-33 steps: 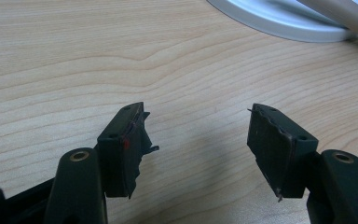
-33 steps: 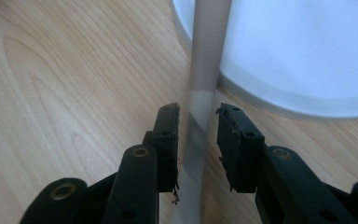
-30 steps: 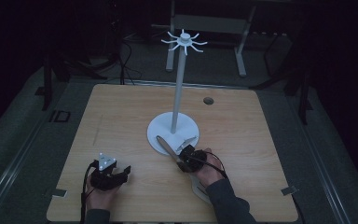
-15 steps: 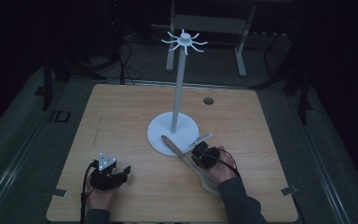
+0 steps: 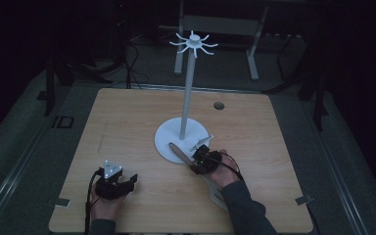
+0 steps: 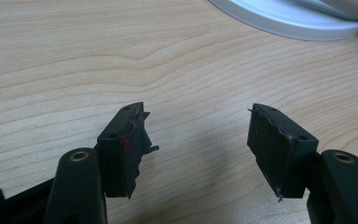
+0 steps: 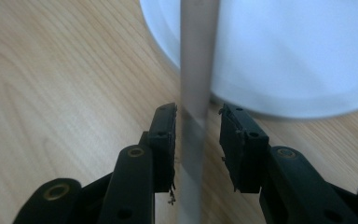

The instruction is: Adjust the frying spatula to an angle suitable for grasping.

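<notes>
Left gripper (image 5: pixel 127 182): near left of the surface (image 5: pixel 127 122), resting low over bare wood; jaws spread wide, nothing between them (image 6: pixel 200 140).
Right gripper (image 5: pixel 196 164): near centre-right, just near of the stand base; jaws pinching a long wooden utensil.
Wooden utensil (image 5: pixel 178 152): handle runs between the jaws (image 7: pixel 193 140); far end lies over the base rim, near end extends toward the person's forearm.
Stand (image 5: pixel 188 98): white round base (image 7: pixel 284 56) at centre, upright pole, hooked crown on top.
</notes>
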The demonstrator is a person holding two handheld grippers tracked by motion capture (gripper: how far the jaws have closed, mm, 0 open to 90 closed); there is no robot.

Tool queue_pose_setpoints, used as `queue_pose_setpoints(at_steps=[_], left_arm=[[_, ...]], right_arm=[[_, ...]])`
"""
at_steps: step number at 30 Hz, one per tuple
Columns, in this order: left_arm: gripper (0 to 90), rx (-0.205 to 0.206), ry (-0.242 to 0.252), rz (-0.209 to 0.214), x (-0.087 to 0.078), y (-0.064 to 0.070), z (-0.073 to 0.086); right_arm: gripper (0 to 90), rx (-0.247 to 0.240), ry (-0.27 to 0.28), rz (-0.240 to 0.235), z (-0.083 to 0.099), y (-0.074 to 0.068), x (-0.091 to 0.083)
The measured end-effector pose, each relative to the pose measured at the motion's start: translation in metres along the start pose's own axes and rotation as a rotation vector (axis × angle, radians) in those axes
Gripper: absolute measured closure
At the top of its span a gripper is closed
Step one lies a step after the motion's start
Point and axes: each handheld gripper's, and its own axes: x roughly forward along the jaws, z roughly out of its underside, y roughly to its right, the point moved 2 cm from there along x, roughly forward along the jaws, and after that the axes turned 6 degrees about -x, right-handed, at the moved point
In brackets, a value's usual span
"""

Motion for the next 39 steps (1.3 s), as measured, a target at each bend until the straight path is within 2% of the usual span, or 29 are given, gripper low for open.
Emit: queue_pose_setpoints(at_steps=[4,6,8,10,14,18,24,27,32,39], left_arm=[[37.3,-0.001,-0.001,0.000,0.000,0.000,0.000],[37.3,-0.001,0.000,0.000,0.000,0.000,0.000],[37.3,-0.001,-0.001,0.000,0.000,0.000,0.000],[37.3,-0.001,0.000,0.000,0.000,0.000,0.000],[37.3,-0.001,-0.001,0.000,0.000,0.000,0.000],[37.3,0.003,-0.002,-0.001,0.000,0.000,0.000],[37.3,0.000,-0.003,-0.003,0.000,0.000,0.000],[37.3,0.006,-0.006,-0.002,0.001,0.000,0.000],[37.3,0.003,-0.008,-0.001,0.001,0.000,0.000],[37.3,0.003,-0.009,0.002,0.001,0.001,0.000]], right_arm=[[67.8,-0.009,-0.074,0.012,-0.007,-0.003,0.015],[68.0,-0.008,-0.091,0.020,-0.007,-0.003,0.018],[74.2,0.007,-0.093,0.008,-0.008,0.000,0.022],[74.7,0.011,-0.103,0.022,-0.007,0.001,0.020],[74.7,0.056,-0.107,0.026,-0.003,0.011,0.013],[74.6,0.095,-0.118,0.012,0.001,0.019,0.010],[74.1,0.089,-0.129,0.006,0.000,0.018,0.017],[69.9,0.099,-0.113,0.007,-0.001,0.020,0.018],[72.9,0.114,-0.116,0.008,-0.003,0.022,0.019],[74.2,0.094,-0.129,0.040,-0.004,0.018,0.020]])
